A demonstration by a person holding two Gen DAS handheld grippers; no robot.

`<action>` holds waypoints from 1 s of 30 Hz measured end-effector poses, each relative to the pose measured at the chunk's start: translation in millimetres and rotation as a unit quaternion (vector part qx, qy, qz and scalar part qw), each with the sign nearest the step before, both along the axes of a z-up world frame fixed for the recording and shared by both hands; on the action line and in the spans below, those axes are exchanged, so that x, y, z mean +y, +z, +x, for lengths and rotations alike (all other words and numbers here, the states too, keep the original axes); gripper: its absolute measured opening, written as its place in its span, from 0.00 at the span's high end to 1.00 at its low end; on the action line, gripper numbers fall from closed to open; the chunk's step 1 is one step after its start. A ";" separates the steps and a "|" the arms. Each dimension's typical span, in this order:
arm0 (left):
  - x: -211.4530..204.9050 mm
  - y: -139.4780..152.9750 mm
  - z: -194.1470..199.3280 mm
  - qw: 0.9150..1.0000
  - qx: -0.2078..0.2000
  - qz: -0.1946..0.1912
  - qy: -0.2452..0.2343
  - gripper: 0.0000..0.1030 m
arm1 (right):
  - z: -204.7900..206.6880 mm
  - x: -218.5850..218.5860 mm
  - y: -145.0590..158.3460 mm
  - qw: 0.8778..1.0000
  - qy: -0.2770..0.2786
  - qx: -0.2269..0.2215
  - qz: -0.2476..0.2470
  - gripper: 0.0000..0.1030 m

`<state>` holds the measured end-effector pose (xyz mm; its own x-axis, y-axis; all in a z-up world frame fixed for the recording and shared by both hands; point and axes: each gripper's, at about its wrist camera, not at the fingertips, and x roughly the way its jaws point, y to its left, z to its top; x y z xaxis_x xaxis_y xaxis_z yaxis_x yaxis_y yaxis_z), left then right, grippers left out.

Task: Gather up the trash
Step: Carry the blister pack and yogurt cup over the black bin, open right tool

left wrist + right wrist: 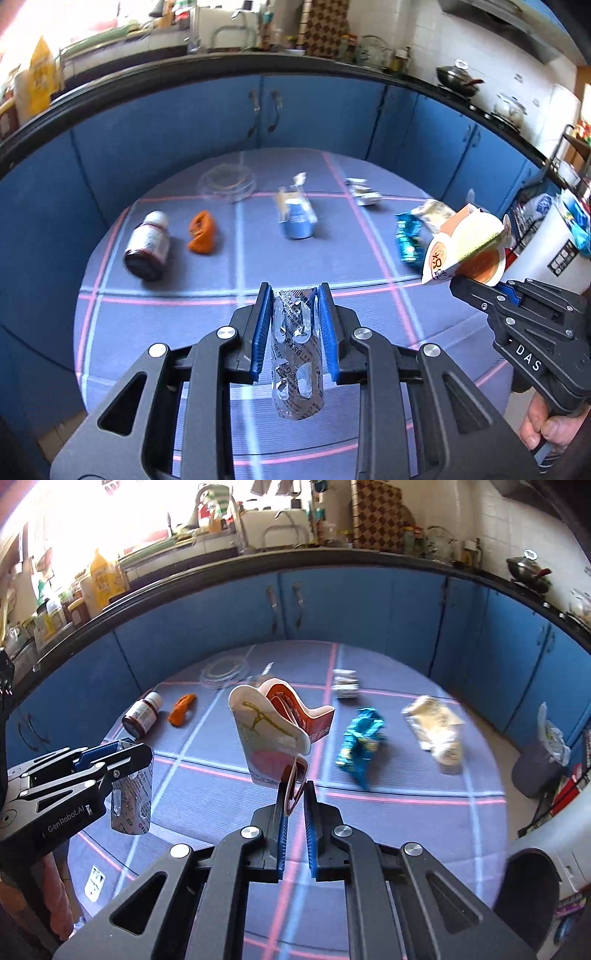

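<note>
In the left wrist view my left gripper (295, 291) is shut on a silver blister pack (297, 354), which hangs down between the blue pads above the round table (207, 332). The right gripper (458, 282) enters from the right, holding a crushed paper cup (461, 243). From the right wrist camera, my right gripper (295, 788) pinches the rim of that white-and-orange paper cup (266, 734), lifted off the cloth. At the left edge the left gripper (138, 751) carries the blister pack (131, 805).
On the purple checked cloth lie a brown bottle (147, 243), an orange scrap (202, 232), a blue carton (295, 218), a silver wrapper (364, 192), a teal wrapper (360, 742), a beige wrapper (436, 727) and a clear lid (227, 181). A lined bin (539, 764) stands right; blue cabinets (369, 598) curve behind.
</note>
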<state>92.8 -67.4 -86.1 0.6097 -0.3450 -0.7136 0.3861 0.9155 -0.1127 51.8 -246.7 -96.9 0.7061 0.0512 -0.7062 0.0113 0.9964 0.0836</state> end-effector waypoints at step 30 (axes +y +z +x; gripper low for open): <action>-251.6 6.8 -86.9 0.977 -0.042 0.063 -0.201 0.74 | -138.7 -204.2 -3.0 0.986 -0.162 -0.008 -0.030 0.91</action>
<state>5.9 -319.1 -79.3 0.5011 -0.4813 -0.7192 0.7199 0.6930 0.0378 -86.9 -450.9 -99.9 0.6895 -0.2204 -0.6899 0.3297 0.9437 0.0281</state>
